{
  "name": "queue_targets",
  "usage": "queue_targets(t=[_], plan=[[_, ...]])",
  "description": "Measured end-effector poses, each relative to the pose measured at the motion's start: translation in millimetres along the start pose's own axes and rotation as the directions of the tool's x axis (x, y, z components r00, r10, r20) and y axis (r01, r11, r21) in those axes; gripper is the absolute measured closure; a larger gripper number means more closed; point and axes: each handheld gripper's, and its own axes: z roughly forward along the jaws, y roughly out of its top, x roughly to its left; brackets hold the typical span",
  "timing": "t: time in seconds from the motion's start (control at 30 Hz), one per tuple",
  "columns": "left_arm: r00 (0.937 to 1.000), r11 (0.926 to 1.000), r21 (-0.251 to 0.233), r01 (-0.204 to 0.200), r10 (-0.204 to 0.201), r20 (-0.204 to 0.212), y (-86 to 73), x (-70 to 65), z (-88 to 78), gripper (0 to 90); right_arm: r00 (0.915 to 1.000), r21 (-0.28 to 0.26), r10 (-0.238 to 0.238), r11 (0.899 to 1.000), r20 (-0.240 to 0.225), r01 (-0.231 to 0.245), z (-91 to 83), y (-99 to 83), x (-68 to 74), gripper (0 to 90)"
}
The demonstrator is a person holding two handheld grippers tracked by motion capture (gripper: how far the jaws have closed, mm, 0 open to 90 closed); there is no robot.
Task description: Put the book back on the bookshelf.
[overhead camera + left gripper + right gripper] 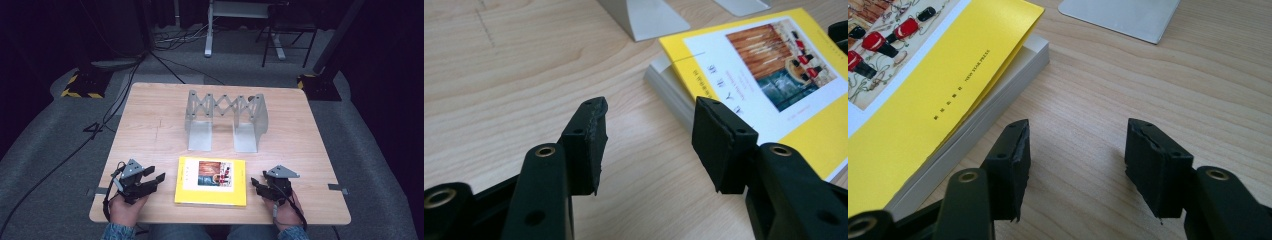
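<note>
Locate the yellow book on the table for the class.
In the high view, the yellow book lies flat near the table's front edge, between the left gripper and right gripper, just in front of the grey expanding bookend rack.

Lab or studio: dark curtained surround, hazard-taped stand bases (80,86), floor cables (165,62), grey carpet, lone wooden counter (150,130).

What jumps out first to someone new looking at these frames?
The yellow book lies flat at the near edge of the wooden table, bright against everything else. Behind it, mid-table, stands a grey metal expanding bookend rack with a scissor lattice. The left gripper and right gripper flank the book, fingers apart and holding nothing.
</note>
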Motion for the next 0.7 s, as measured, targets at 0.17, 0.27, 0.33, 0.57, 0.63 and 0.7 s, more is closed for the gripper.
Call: queue_targets(t=[0.17,0.27,0.33,0.57,0.63,0.7], plan=[[0.9988,0.9939,0.106,0.028,-0.032,0.038,10.4,-6.4,12.7,49.8,1.0,0.0,0.001,1.0,0.0,-0.001,0.4,0.3,1.9,43.6],[0.9988,0.9899,0.142,-0.004,-0.003,0.048,13.5,-13.6,21.6,48.6,1.0,0.0,-0.005,1.0,-0.006,0.005,1.0,0.8,5.3,43.6],[0.9972,0.987,0.161,-0.006,-0.006,0.075,15.8,-17.9,28.0,46.5,0.9999,0.0,-0.009,1.0,-0.008,0.009,1.7,1.3,7.8,43.6],[0.9906,0.9686,0.248,0.018,-0.051,0.127,20.9,-21.8,50.7,40.2,0.9997,0.0,-0.017,1.0,-0.018,0.017,2.9,2.3,13.2,43.6],[0.9901,0.966,0.258,0.021,-0.056,0.129,21.3,-21.2,52.8,40.2,0.9997,-0.001,-0.017,1.0,-0.019,0.017,3.1,2.5,14.1,43.6],[0.986,0.9672,0.251,0.037,-0.076,0.148,22.2,-19.2,56.7,39.4,0.9996,-0.001,-0.017,1.0,-0.022,0.017,3.3,2.6,14.7,43.5]])
